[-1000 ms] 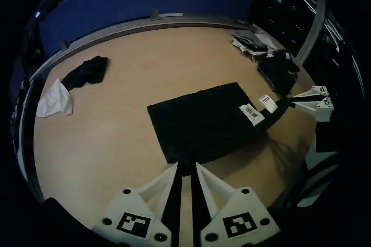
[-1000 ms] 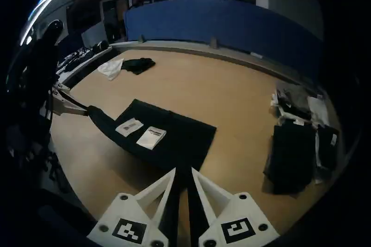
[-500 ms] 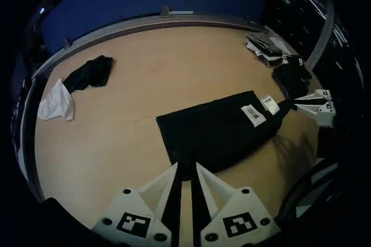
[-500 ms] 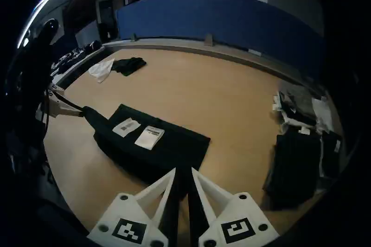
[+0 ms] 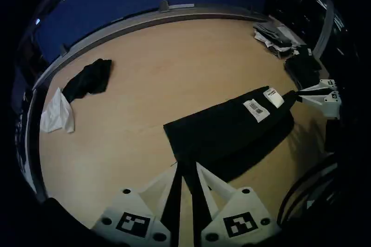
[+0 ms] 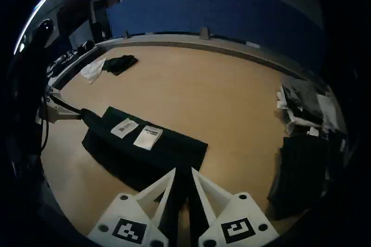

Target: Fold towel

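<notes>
Holding one towel edge stretched between both tongs

Left gripper view: left tongs (image 5: 186, 169) closed, pinching a near corner of the black towel (image 5: 222, 126). From there the held edge runs up and right to the right tongs (image 5: 299, 97), which are clamped on the other corner. A shadow lies on the desk (image 5: 148, 75) beneath, so the edge is lifted.

Right gripper view: right tongs closed on the corner straight ahead. The towel stretches away left toward the left tongs, two white labels (image 6: 139, 133) facing up. The long axis lies tong to tong, and neither hand is nearer. Likely both must travel together, crosswise to that line.
</notes>
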### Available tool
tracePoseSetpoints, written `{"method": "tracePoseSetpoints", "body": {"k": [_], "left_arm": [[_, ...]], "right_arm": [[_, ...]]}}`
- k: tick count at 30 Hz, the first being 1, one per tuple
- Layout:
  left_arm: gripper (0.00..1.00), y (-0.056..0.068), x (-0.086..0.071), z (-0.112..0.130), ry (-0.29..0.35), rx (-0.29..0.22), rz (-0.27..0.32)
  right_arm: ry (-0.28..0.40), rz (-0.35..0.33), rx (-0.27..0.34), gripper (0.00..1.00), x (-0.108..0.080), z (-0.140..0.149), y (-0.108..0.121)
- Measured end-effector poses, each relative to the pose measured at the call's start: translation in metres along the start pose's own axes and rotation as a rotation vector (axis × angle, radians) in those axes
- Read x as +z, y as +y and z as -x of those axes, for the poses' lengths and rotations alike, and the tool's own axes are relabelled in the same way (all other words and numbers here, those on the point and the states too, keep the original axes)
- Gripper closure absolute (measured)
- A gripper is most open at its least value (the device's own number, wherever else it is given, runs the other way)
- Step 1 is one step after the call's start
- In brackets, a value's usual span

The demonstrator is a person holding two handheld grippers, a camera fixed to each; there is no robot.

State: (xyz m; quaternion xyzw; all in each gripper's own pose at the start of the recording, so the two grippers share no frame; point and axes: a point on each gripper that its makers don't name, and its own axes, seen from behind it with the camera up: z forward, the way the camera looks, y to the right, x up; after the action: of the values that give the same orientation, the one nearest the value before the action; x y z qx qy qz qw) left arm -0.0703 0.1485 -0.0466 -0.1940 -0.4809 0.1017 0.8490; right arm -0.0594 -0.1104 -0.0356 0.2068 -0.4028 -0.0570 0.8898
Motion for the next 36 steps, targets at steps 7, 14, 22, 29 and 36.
{"method": "tracePoseSetpoints", "body": {"k": [7, 14, 22, 29, 36], "left_arm": [[0.86, -0.003, 0.019, 0.003, -0.024, 0.032, -0.007], [0.85, -0.007, 0.030, -0.003, -0.022, 0.071, -0.008], [0.79, -0.009, 0.034, -0.002, -0.031, 0.044, -0.005], [0.59, -0.014, 0.039, -0.003, -0.025, 0.039, -0.019], [0.46, -0.021, 0.040, -0.002, -0.020, 0.015, -0.029]], "right_arm": [[-0.025, 0.004, 0.007, 0.91, 0.012, 0.006, 0.002], [-0.027, 0.014, 0.012, 0.91, 0.020, 0.003, 0.006], [-0.037, 0.023, 0.004, 0.91, 0.030, 0.004, 0.010], [-0.048, 0.040, -0.011, 0.84, 0.036, 0.006, 0.015], [-0.063, 0.056, -0.041, 0.51, 0.041, 0.011, 0.017]]}}
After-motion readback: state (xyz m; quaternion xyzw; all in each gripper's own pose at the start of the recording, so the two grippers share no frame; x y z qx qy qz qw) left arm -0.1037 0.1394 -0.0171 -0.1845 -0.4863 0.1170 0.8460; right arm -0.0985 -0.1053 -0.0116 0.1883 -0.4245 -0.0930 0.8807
